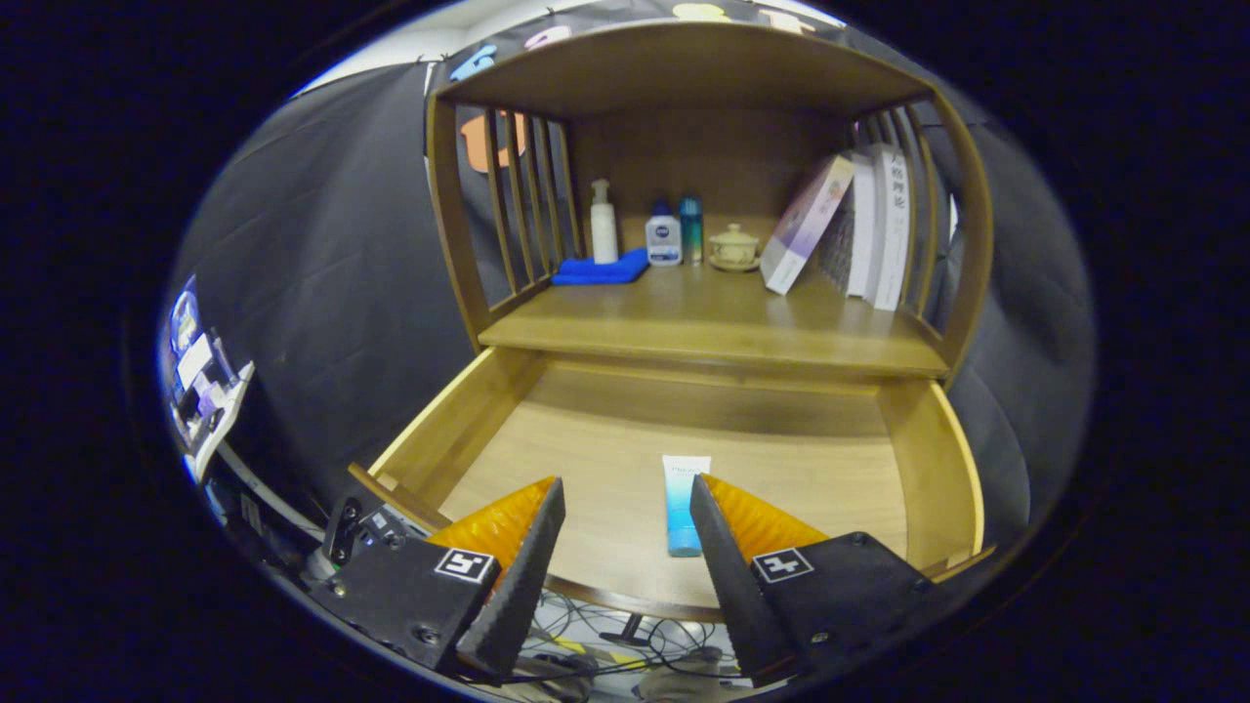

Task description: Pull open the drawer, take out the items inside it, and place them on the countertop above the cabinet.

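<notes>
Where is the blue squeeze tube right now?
In the gripper view, the blue squeeze tube lies flat on the floor of the open wooden drawer, near its front edge, between the open gripper's fingers, right beside one of them.

1. The drawer (469, 415) is light wood, paler on its floor.
2. The tube (683, 503) in it is white at the far end, fading to blue.
3. The cabinet (713, 327) is honey-brown wood.
4. On the countertop: a folded blue cloth (603, 270), a white pump bottle (604, 225), a white bottle with a blue cap (663, 237), a teal bottle (690, 228), a cream lidded cup (733, 246), and white books (876, 229).
</notes>
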### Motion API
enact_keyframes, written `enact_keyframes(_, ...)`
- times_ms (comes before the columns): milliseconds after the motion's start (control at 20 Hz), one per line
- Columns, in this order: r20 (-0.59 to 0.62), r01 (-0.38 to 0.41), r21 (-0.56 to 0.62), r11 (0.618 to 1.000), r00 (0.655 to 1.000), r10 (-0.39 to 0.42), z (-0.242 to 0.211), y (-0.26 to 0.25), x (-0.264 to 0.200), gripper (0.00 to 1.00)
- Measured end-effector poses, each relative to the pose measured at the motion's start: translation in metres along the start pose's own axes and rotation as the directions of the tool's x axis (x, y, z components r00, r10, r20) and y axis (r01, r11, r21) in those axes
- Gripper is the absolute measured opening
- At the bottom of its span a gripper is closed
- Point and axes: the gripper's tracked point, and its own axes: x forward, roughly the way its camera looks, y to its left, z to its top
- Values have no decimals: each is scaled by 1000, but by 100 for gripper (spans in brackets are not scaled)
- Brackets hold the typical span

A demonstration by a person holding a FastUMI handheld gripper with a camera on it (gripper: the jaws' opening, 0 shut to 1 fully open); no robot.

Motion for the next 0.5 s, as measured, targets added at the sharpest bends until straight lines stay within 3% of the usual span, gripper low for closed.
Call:
enact_keyframes(150, -139, 13, 34, 999, 990, -8, -8, -12, 24, 82)
enact_keyframes(500, -404, 65, 69, 996, 914, -32, -34, -30, 69, 82)
